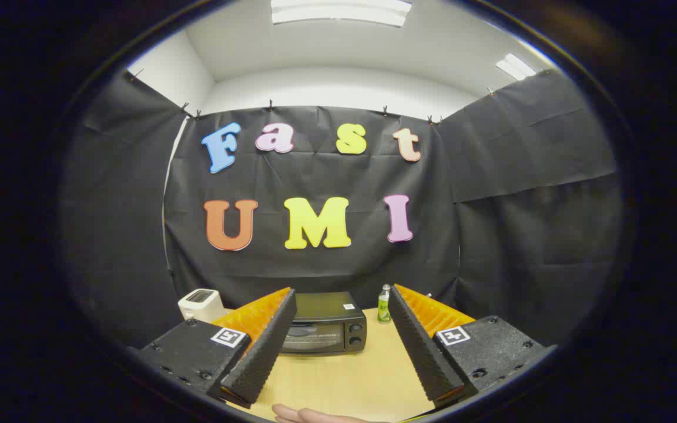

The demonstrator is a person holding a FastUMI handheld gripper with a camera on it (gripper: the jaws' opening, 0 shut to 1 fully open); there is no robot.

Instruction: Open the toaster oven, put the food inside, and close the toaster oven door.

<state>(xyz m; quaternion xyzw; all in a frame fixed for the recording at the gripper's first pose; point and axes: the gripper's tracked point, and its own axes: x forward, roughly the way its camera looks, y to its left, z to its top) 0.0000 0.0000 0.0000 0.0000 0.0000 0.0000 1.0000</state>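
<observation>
Two fingers of the claw (341,317) frame my forward view, spread wide with nothing between them but bare worktop (344,376) — they grip nothing. From the gripper view I look along them over a light wood surface toward the back of the booth.

Beyond the fingertips, between them and a little nearer the left finger, stands the toaster oven (327,329), a dark box set at the far part of the worktop. Its door (309,339) is up and closed, the glass front facing me, and two round knobs (355,333) sit one above the other at its right side. The left fingertip overlaps the oven's left end in my view, though the oven is well beyond it.

To the left of the oven, past the left finger, a small white appliance (200,304) with a slotted top stands near the wall. To the right of the oven, just beside the right fingertip in my view, a small green bottle (384,305) with a pale cap stands upright.

Close under the claw, at the near edge of the worktop, a person's fingers (309,416) rest on the wood — I can see no more of the hand than that. I cannot tell which thing here is the food.
</observation>
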